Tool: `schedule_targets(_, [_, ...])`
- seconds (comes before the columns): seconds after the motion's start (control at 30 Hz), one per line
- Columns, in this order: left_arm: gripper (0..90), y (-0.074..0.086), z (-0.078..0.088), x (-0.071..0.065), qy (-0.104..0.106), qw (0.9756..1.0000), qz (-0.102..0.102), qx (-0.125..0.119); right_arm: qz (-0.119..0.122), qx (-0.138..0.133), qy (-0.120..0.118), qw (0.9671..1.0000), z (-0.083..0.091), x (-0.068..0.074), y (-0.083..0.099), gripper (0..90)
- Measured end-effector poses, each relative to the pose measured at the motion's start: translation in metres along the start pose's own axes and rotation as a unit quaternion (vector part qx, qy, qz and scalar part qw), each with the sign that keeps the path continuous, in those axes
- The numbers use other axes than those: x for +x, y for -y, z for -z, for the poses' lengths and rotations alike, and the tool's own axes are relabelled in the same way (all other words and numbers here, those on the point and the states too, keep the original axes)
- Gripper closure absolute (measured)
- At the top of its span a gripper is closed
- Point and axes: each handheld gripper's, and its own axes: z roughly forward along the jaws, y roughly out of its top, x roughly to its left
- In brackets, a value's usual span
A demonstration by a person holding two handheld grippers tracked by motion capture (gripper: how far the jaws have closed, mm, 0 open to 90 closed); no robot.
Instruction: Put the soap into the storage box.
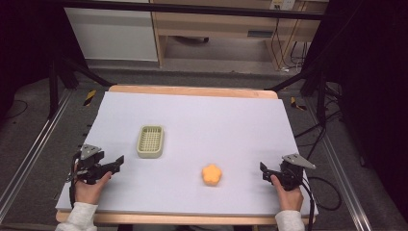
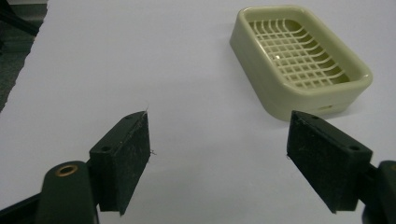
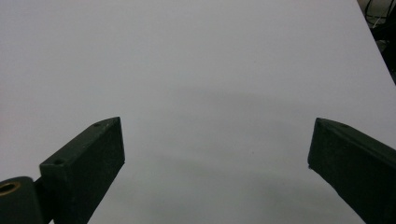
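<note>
A pale green slotted soap dish lies left of the middle of the white sheet. An orange flower-shaped piece rests nearer the front, right of the middle. My left gripper is held low at the front left, open and holding nothing, a short way in front and to the left of the dish. In the left gripper view the dish sits ahead and to the right of the wide-apart jaws of that gripper. My right gripper is at the front right, open, right of the orange piece. The right gripper view has it over bare sheet.
The white sheet covers a wooden table whose edge shows at the back. Metal rails run along both sides on the grey floor. Cables trail at the right. Wooden furniture stands behind.
</note>
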Motion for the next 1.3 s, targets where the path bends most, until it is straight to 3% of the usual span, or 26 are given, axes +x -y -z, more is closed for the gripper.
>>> schedule_targets(0.63, [22.9,-0.008,0.002,-0.037,0.035,0.9987,-0.034,-0.013,0.007,0.003,0.005,1.0,0.0,0.002,0.0,5.3])
schedule_targets(1.3, [22.9,-0.014,0.0,-0.063,0.064,0.9968,-0.046,-0.013,0.006,0.014,-0.005,0.9999,-0.003,0.004,0.001,6.4])
